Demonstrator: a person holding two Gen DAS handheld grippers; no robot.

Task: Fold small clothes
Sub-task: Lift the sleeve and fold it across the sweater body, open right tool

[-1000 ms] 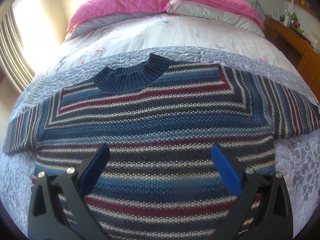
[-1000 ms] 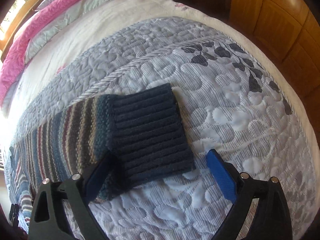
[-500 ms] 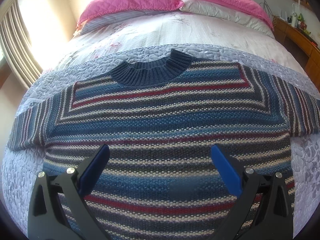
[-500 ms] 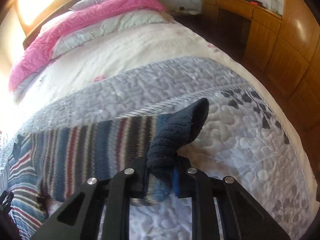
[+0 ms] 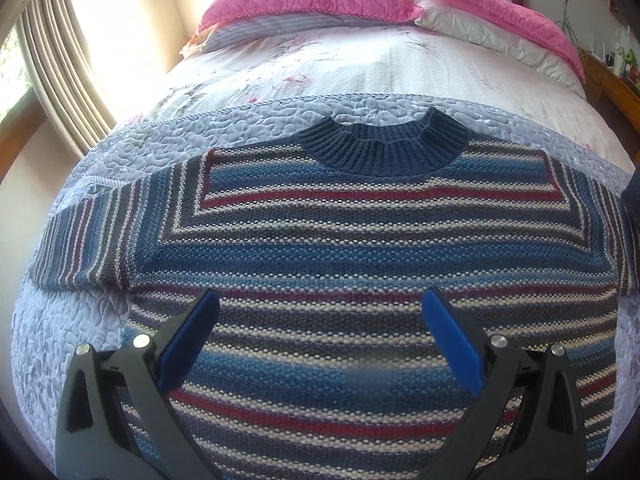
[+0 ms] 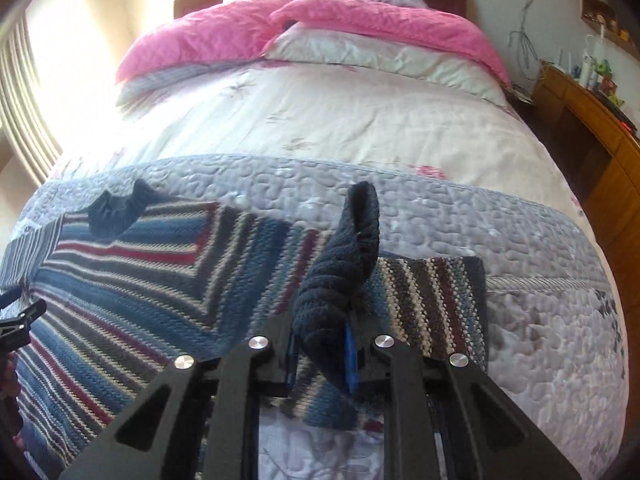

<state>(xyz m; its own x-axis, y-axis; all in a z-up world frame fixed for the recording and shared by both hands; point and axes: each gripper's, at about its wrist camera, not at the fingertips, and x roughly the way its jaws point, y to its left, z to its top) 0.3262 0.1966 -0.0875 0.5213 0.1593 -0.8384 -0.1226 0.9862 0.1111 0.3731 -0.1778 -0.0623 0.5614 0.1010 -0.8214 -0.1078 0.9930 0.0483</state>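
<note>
Soft, floppy knit sweater (image 5: 360,264) on bed (image 5: 320,80); right hand-held gripper (image 6: 320,360) pinched its ribbed cuff (image 6: 344,272); left hand-held gripper (image 5: 320,320) gaped empty.

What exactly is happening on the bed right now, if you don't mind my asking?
A person with a handheld gripper in each hand is folding a striped sweater spread front-up on the quilted bedspread. The right gripper is shut on the dark ribbed cuff of one sleeve, lifted clear and doubled back over the striped part of the sleeve. The left gripper hovers open above the sweater's body, holding nothing.
</note>
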